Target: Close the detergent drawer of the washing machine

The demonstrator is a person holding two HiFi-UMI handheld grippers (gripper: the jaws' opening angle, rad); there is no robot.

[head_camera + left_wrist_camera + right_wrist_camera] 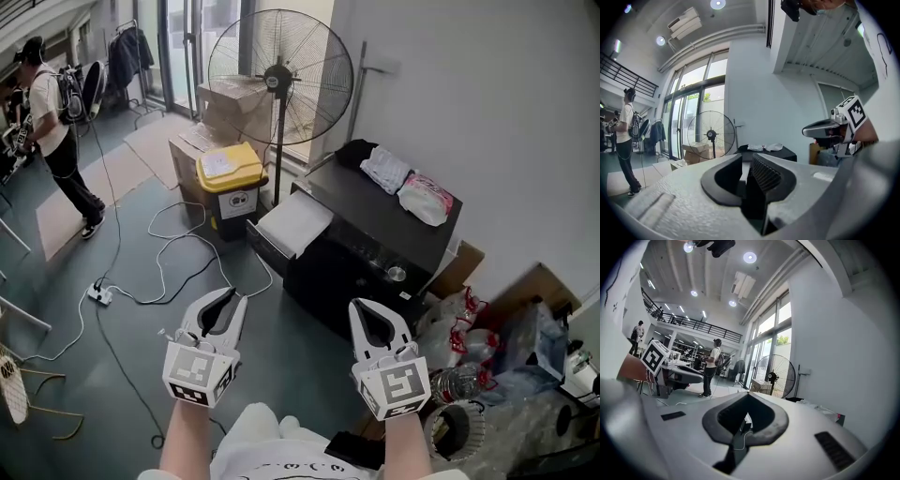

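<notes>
Black washing machine ahead has its white detergent drawer pulled out, well apart from my left claw, jaws barely parted and empty, and my right claw, closed empty.

Matt black washing machine; smooth yellow plastic bin lid.

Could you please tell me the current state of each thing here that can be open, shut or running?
Detergent drawer: pulled out of the machine, open.
Yellow bin lid: closed.
Fan: standing upright; I cannot tell whether it is spinning.
Left gripper: jaws slightly apart, nothing between them.
Right gripper: jaws together, empty.
</notes>
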